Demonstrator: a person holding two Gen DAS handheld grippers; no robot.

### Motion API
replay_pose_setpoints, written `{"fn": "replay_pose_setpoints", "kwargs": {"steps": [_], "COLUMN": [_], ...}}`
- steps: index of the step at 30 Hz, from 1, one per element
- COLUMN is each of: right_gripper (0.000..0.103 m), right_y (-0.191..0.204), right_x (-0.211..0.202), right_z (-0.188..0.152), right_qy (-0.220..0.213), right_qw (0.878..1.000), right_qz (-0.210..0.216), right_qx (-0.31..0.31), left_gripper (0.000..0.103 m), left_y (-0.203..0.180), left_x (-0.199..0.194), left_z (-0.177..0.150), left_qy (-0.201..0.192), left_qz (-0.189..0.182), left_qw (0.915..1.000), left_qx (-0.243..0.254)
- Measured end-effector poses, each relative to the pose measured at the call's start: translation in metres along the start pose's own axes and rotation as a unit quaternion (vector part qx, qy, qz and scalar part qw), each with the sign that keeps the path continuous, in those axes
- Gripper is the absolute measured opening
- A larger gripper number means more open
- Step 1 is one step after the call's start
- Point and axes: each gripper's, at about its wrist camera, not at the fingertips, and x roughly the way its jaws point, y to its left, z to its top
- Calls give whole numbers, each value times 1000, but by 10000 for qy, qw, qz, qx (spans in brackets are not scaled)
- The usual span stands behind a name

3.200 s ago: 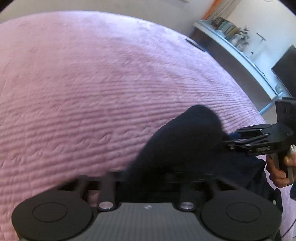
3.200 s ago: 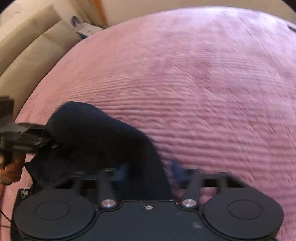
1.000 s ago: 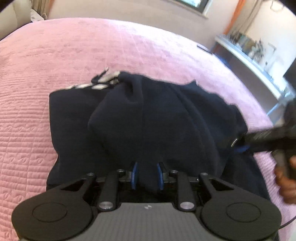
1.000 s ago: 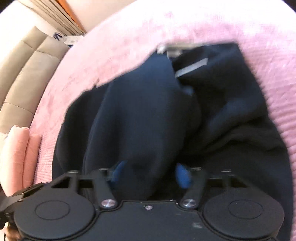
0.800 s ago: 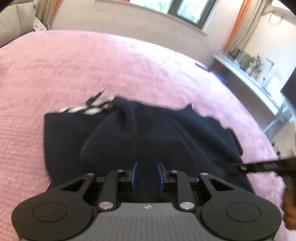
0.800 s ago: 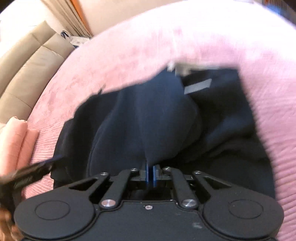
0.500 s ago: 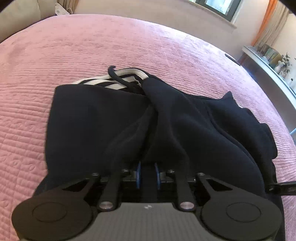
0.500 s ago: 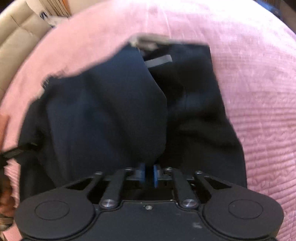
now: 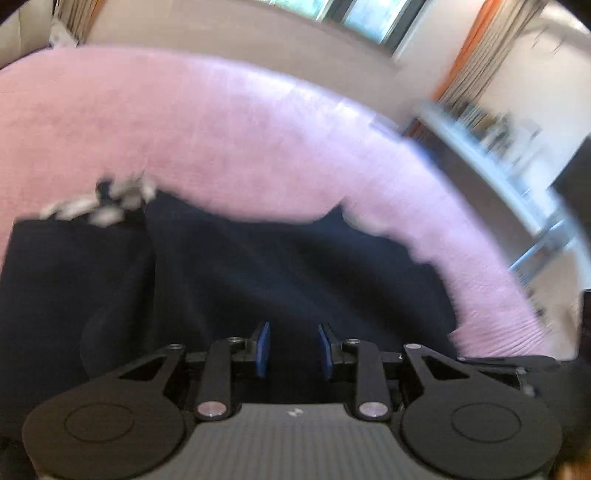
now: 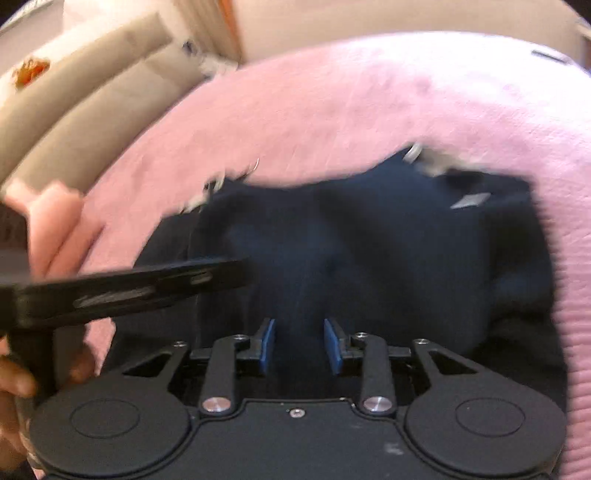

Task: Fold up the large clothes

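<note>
A large dark navy garment [image 9: 295,266] lies spread on the pink bedspread [image 9: 221,129], with a white striped band [image 9: 99,206] at its far left corner. My left gripper [image 9: 293,349] hovers low over the near edge. Its jaws are opening, and the blue pads stand apart with cloth below the gap, not pinched. In the right wrist view the same garment [image 10: 369,240] shows a small white label [image 10: 471,201]. My right gripper [image 10: 299,345] is open over the cloth, pads clear of it. The left gripper [image 10: 236,271] reaches in from the left, held by a hand [image 10: 14,369].
A beige padded headboard [image 10: 92,122] and a pink pillow [image 10: 55,206] stand beyond the bed's left side. A white shelf with small items [image 9: 498,147] runs along the right wall under a window [image 9: 351,14]. Pink bedspread [image 10: 332,92] stretches beyond the garment.
Both grippers pinched folds of the dark cloth earlier. Their pads now stand wider apart with the cloth let go and lying flatter. The left gripper has swung into the right wrist view.
</note>
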Motion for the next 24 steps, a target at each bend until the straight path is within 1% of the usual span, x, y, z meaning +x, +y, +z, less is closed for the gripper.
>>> {"fn": "replay_pose_setpoints", "kwargs": {"steps": [1, 2, 3, 4, 5, 6, 7, 9, 11, 14, 16, 17, 18, 19, 21, 23, 24], "right_gripper": [37, 36, 34, 34, 36, 40, 41, 43, 43, 52, 52, 56, 62, 65, 71, 73, 74], "right_y": [-2, -6, -9, -12, -16, -22, -26, -32, -41, -49, -56, -59, -62, -64, -64, -62, -62], "right_x": [10, 14, 11, 6, -2, -10, -20, -35, -57, -81, -99, -110, -121, -133, -151, -167, -174], "right_z": [-7, -14, -16, -16, -16, -16, -18, -22, -33, -57, -79, -91, -105, -117, -138, -159, -168], "right_qy": [135, 58, -27, 33, 57, 57, 38, 14, 65, 189, 234, 251, 281, 299, 345, 452, 501], "right_qw": [9999, 9999, 10000, 10000, 9999, 9997, 9994, 9995, 9995, 9998, 9996, 9994, 9987, 9979, 9955, 9913, 9896], "right_qz": [-106, -86, -42, 1, 84, 205, 308, 320, 315, 98, -40, -137, -295, -413, -641, -858, -918], "right_qx": [5, -27, -41, -3, 68, 130, 149, 85, 1, 46, 141, 200, 307, 397, 601, 892, 992], "left_gripper": [29, 27, 26, 27, 25, 25, 25, 28, 29, 32, 34, 34, 34, 35, 40, 52, 55], "left_y": [5, 12, 19, 25, 29, 31, 33, 37, 40, 43, 47, 49, 51, 53, 55, 58, 60], "left_x": [13, 18, 13, 5, -4, -17, -32, -59, -86, -120, -135, -142, -148, -154, -169, -182, -190], "left_z": [-4, -10, -16, -17, -20, -24, -30, -43, -58, -83, -101, -110, -118, -126, -147, -164, -171], "left_qy": [248, 333, 242, 251, 273, 210, 119, 58, 113, 218, 351, 412, 475, 535, 713, 912, 1003], "left_qz": [229, 259, 100, 35, 13, 53, 120, 306, 556, 784, 921, 954, 955, 911, 761, 726, 692], "left_qw": [9994, 9991, 9995, 9991, 9984, 9982, 9981, 9973, 9951, 9917, 9900, 9896, 9895, 9898, 9904, 9894, 9889], "left_qx": [0, -45, -172, -332, -486, -560, -588, -669, -811, -995, -1012, -992, -972, -955, -904, -864, -850]}}
